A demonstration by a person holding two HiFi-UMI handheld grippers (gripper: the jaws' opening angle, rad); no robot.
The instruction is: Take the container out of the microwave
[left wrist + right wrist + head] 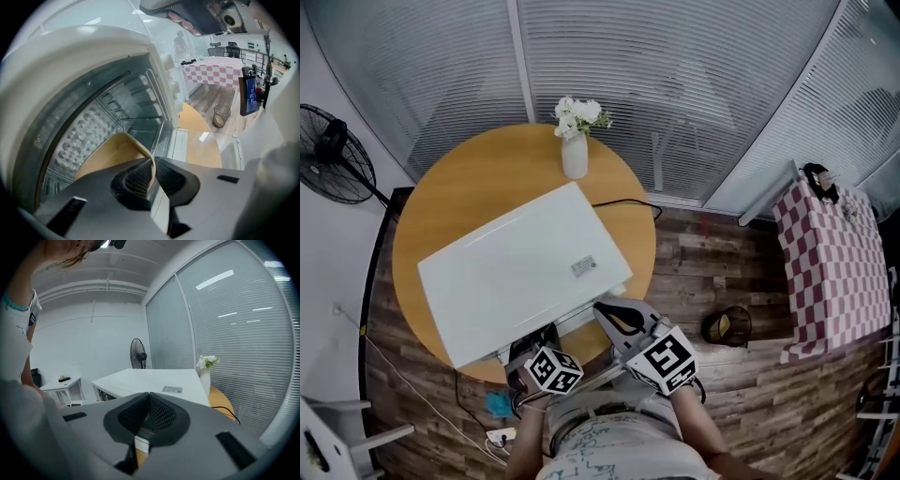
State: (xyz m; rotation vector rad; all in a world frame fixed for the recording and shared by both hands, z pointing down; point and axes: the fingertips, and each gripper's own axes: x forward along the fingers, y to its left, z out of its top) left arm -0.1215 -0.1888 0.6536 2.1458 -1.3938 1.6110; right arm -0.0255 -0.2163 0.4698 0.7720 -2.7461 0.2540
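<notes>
The round wooden desk (pixel 441 197) carries a white microwave (pixel 516 272) that takes up most of its near half. A small white vase of flowers (pixel 574 155) stands behind the microwave, clear of the work.

The container (pixel 112 157), a tan dish with a thin curved wall, sits low inside the microwave's metal cavity, close to the front opening. Whether anything is in it cannot be told from here.

The left tool (pixel 152 173) reaches into the opening, pointing downward. Its jaws are drawn in tight on the near rim of the container, one ribbed pad inside the wall and one outside. The right tool (pixel 149 414) waits outside, to the right of the microwave's front, with its jaws pressed together and nothing between them.

The container looks light and fairly stiff, though its wall is thin enough that it may flex under a hard pinch. The rim is probably the only part that can be gripped while the dish sits in the cavity. Held at that one point it will want to droop away from the pads, more so if it is loaded. The finish looks smooth, so the ribbed pads should sit well down the wall rather than on the very lip. It is best drawn out low and level, and the free tool could steady the far rim once the dish clears the opening.
</notes>
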